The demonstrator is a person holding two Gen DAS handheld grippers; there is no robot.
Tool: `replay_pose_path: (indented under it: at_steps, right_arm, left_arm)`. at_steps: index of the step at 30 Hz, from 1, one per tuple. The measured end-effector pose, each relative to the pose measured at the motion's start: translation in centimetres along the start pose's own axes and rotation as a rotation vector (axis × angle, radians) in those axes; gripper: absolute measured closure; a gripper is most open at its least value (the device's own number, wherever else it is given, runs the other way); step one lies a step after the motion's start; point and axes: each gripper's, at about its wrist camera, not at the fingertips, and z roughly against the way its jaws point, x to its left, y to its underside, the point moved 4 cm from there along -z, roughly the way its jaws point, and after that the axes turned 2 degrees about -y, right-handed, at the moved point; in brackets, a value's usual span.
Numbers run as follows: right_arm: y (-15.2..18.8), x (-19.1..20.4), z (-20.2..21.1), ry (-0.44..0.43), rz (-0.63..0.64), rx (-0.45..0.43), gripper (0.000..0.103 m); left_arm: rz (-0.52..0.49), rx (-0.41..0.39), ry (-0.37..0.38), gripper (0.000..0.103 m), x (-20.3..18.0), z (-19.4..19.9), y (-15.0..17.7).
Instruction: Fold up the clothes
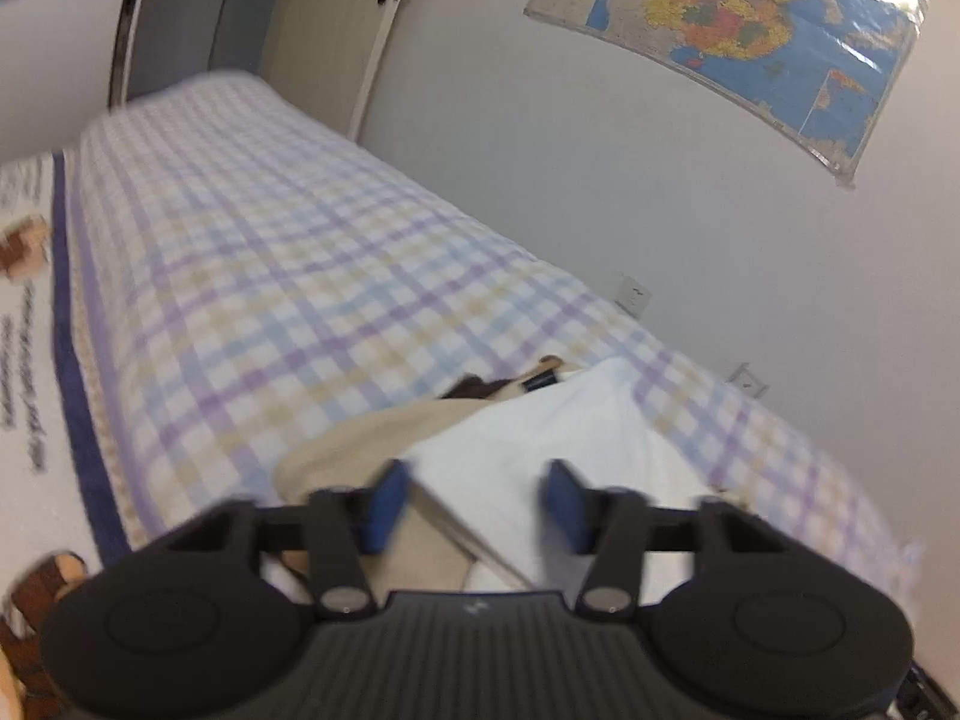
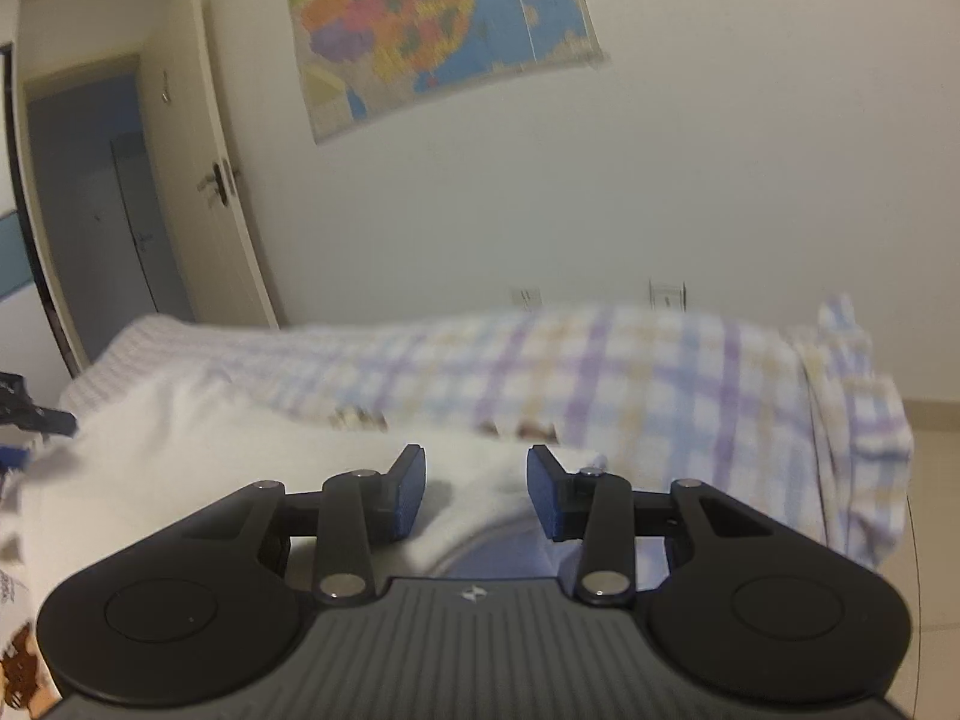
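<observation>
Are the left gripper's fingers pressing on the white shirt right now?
Cannot tell. In the left wrist view the left gripper stands open over the white shirt, but blur hides whether either pad touches the cloth.

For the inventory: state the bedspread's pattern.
Bedspread: white with purple, blue and tan checks; clearest in left wrist view.

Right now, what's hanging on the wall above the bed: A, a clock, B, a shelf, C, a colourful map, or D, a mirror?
C: a colourful map hangs on the white wall above the bed with the checked cover.
</observation>
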Motion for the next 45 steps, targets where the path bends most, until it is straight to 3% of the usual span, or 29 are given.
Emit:
replay_pose_path:
  at_steps: [1, 2, 7, 9, 11, 12, 13, 14, 16, 17, 18, 20, 24, 29, 32, 35, 38, 45]
  right_arm:
    - [0.4, -0.1, -0.3, -0.001, -0.012, 0.018, 0.061]
    - [0.6, -0.1, -0.3, 0.001, -0.022, 0.019, 0.061]
    - [-0.6, 1.2, 1.0, -0.019, 0.000, -0.013, 0.061]
    - [-0.9, 1.8, 1.6, -0.042, 0.011, -0.025, 0.061]
    - [-1.1, 2.6, 1.8, -0.059, 0.028, -0.032, 0.061]
    - [-1.1, 2.9, 1.7, -0.064, 0.038, -0.027, 0.061]
    - [-0.9, 3.1, 1.5, -0.063, 0.049, -0.016, 0.061]
    - [-0.7, 3.3, 1.2, -0.054, 0.061, 0.001, 0.061]
    - [-0.1, 3.5, 0.7, -0.039, 0.082, 0.041, 0.061]
    - [0.0, 3.4, 0.7, -0.036, 0.083, 0.046, 0.061]
    - [0.0, 3.4, 0.8, -0.034, 0.081, 0.046, 0.061]
    - [-0.1, 3.3, 1.1, -0.034, 0.067, 0.043, 0.061]
    - [-1.2, 4.0, 2.1, -0.088, 0.008, 0.007, 0.059]
    - [-1.1, 7.0, 3.0, -0.161, 0.044, -0.035, 0.053]
    - [0.6, 8.5, 2.9, -0.170, 0.115, -0.021, 0.053]
    - [3.1, 9.3, 2.4, -0.123, 0.222, -0.015, 0.052]
    - [5.6, 9.9, 2.7, -0.087, 0.331, -0.076, 0.052]
    - [6.6, 10.0, 3.0, -0.080, 0.342, -0.134, 0.052]
  left_arm:
    - [-0.028, -0.012, -0.004, 0.095, -0.3, 0.0, 0.2]
    - [-0.048, -0.034, -0.011, 0.097, -0.6, 0.2, 0.2]
    - [-0.048, -0.171, -0.030, 0.097, -0.6, 2.0, -1.4]
    - [-0.037, -0.162, -0.042, 0.097, 0.0, 1.9, -1.8]
    - [-0.034, -0.090, -0.064, 0.096, 0.9, 0.8, -1.2]
    - [-0.036, -0.046, -0.071, 0.094, 1.3, 0.0, -0.6]
    - [-0.037, -0.001, -0.078, 0.085, 1.7, -0.7, -0.1]
    - [-0.043, 0.002, -0.081, 0.085, 1.9, -0.8, 0.1]
    - [-0.056, -0.020, -0.084, 0.077, 2.2, -0.4, 0.3]
    - [-0.063, -0.031, -0.086, 0.063, 2.3, -0.2, 0.4]
    - [-0.061, -0.052, -0.100, 0.058, 2.4, 0.2, 0.1]
    - [-0.095, -0.119, -0.111, 0.053, 2.1, 1.2, -0.9]
    - [-0.184, -0.226, -0.050, 0.048, 0.3, 2.3, -2.9]
    - [-0.230, -0.199, 0.089, 0.048, -1.5, 0.0, -2.8]
    - [-0.211, -0.152, 0.094, 0.048, -0.9, -2.0, -1.6]
    - [-0.145, -0.117, 0.109, 0.047, 0.9, -3.7, -0.1]
    - [-0.130, -0.133, 0.130, 0.051, 2.3, -4.4, 0.9]
    - [-0.120, -0.196, 0.135, 0.052, 2.8, -4.2, 2.4]
